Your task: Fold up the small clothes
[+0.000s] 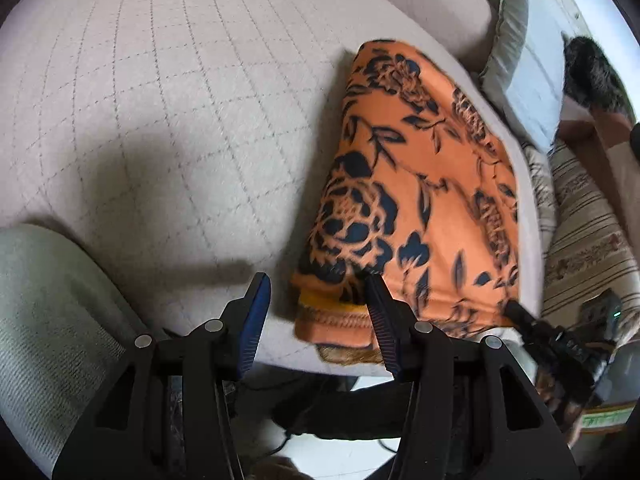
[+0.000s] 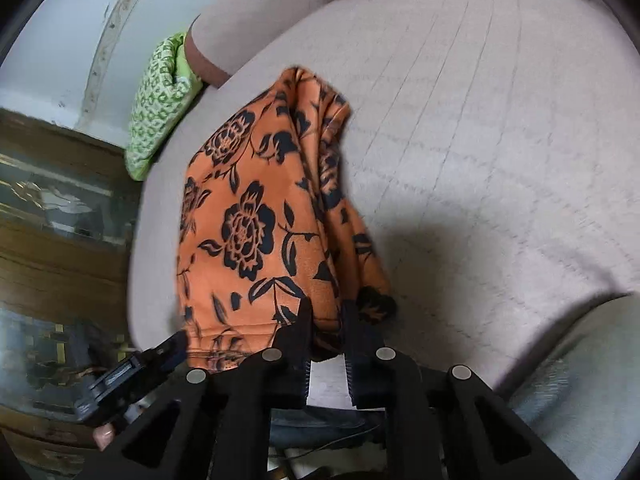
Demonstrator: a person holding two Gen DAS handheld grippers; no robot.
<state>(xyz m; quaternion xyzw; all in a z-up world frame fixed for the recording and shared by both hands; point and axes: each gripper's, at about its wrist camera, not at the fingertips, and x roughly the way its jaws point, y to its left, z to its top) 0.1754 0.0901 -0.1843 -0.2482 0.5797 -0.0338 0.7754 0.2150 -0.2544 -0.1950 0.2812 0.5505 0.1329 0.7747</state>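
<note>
An orange garment with black flowers [image 1: 424, 184] lies folded on a quilted beige cushion [image 1: 160, 120]. My left gripper [image 1: 316, 284] is open, its right finger touching the garment's near edge, its left finger over bare cushion. In the right wrist view the garment [image 2: 256, 216] is bunched along its right side. My right gripper [image 2: 326, 312] is shut on the garment's near right corner. The other gripper [image 2: 132, 372] shows at the lower left, at the garment's near left edge.
A grey pillow [image 1: 516, 72] and a striped cloth [image 1: 588, 240] lie right of the cushion. A green patterned cushion [image 2: 160, 104] sits by the wall. A grey-green armrest [image 1: 44, 320] is at the near left. Wooden furniture [image 2: 48, 216] stands left.
</note>
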